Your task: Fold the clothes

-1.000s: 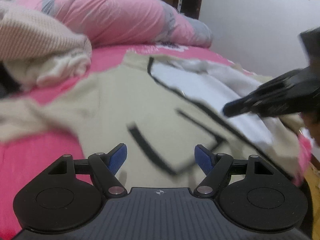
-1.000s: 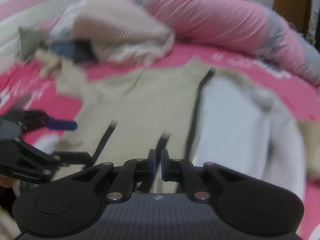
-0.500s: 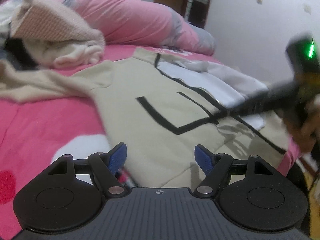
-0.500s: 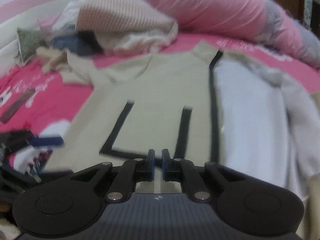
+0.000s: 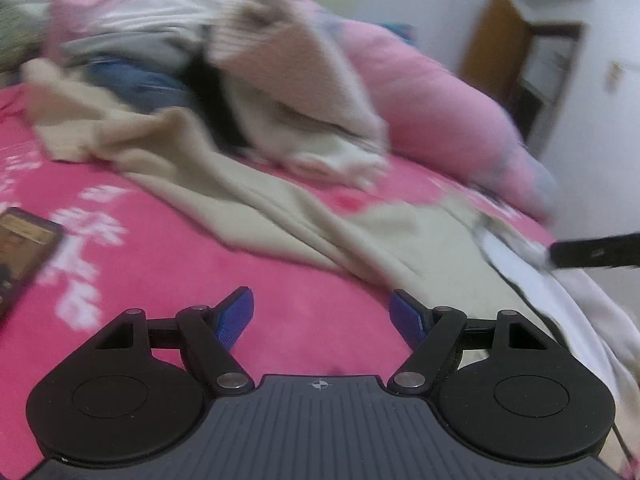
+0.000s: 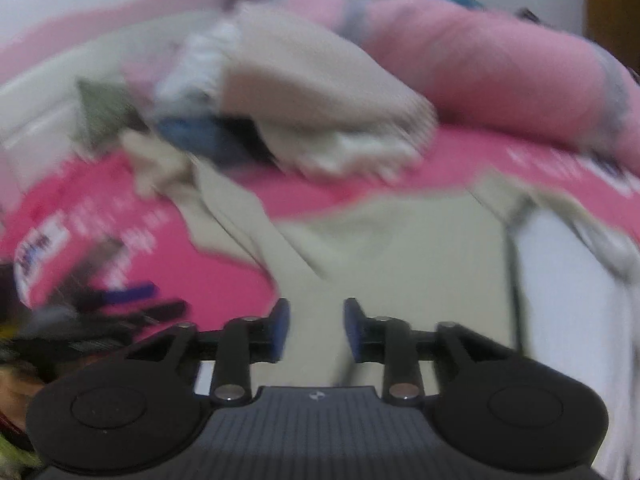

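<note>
gaping jaws, both grippers [image 5: 321, 314] [image 6: 313, 328] holding nothing.

Motion blur smears both views. The heap of clothes [image 5: 256, 92] at the far side of the bed loses its edges, so separate garments cannot be counted. A phone [image 5: 24, 252] runs off the left edge. The right gripper [image 5: 592, 254] enters as a cut-off dark bar. The beige jacket's [image 6: 400, 256] lower part hides behind the gripper body.
</note>
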Tool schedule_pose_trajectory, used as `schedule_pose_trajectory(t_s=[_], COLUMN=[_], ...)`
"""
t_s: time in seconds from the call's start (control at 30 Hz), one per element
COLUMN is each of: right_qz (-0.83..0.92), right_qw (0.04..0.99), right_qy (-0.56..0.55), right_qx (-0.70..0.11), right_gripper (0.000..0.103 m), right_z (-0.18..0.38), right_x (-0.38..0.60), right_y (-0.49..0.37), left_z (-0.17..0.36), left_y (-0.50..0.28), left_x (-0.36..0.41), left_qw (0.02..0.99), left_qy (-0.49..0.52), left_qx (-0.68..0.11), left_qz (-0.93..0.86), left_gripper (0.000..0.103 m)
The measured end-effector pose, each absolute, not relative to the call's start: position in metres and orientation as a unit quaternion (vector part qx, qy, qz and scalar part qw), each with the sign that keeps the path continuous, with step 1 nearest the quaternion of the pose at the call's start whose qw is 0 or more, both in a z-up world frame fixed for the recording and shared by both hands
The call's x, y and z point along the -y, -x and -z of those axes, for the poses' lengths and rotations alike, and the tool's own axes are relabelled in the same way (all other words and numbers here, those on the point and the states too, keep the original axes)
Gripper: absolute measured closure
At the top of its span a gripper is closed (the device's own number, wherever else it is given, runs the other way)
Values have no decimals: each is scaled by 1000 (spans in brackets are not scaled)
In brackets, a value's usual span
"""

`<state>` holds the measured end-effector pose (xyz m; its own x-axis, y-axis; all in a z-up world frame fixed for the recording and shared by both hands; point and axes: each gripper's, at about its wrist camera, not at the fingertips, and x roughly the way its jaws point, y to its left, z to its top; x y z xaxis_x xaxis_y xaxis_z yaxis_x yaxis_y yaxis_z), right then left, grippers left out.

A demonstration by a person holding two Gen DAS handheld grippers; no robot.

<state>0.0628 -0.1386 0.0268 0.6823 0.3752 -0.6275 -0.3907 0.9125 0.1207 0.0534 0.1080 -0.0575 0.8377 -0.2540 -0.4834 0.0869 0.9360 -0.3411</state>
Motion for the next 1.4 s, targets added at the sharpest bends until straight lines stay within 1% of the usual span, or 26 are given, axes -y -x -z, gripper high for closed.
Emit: schedule_pose_trajectory(t_s=[0.1,0.27,0.37,0.4,0.5,0.6,0.63,0.7,0.87,0.9,0.97,1.0,1.03,1.1,1.13,1.27,1.4], right_qz=[-242,-290,-319,-326,-338,-348,-353,-361,-373,-371,-369,-368,-368,-366,-366,-371,-358], right_qw=[917,915,906,902,881,858,849,828,782,780,786,795,803,820,828,863,888], right_qy=[21,77,136,166,254,317,336,379,465,470,460,444,426,391,371,238,71], right_qx=[-315,-271,-241,-230,-210,-205,-205,-200,-181,-180,-185,-190,-194,-202,-207,-247,-279], right_gripper=[64,64,57,54,52,50,46,39,39,40,48,58,70,86,90,92,93], right_z=[-40,-46,-40,-36,-17,5,12,27,57,59,59,55,51,41,35,3,-37], right_x=[92,2,-50,-68,-115,-151,-162,-179,-211,-216,-220,-220,-218,-213,-209,-177,-124], right_y=[-95,-144,-170,-178,-201,-221,-225,-231,-238,-241,-247,-250,-252,-255,-257,-266,-274], left_z=[61,70,78,81,88,86,86,87,87,87,87,86,87,86,86,86,87], left_y=[-84,-125,-133,-135,-137,-134,-133,-133,-131,-131,-130,-129,-129,-128,-127,-124,-121], left_x=[-134,-167,-177,-178,-178,-179,-178,-179,-179,-178,-178,-178,-178,-177,-177,-175,-178], left_qw=[942,933,938,937,936,936,936,935,935,935,935,936,936,936,937,938,938], left_qy=[183,228,225,223,220,218,218,220,219,218,216,215,214,212,210,203,205], left_qx=[-276,-280,-265,-267,-274,-274,-275,-277,-279,-279,-279,-279,-279,-278,-278,-278,-279], left_qz=[46,9,5,9,16,23,26,27,28,28,28,28,28,28,28,27,27], left_gripper=[28,28,28,28,28,27,27,28,28,28,28,28,28,28,28,28,28])
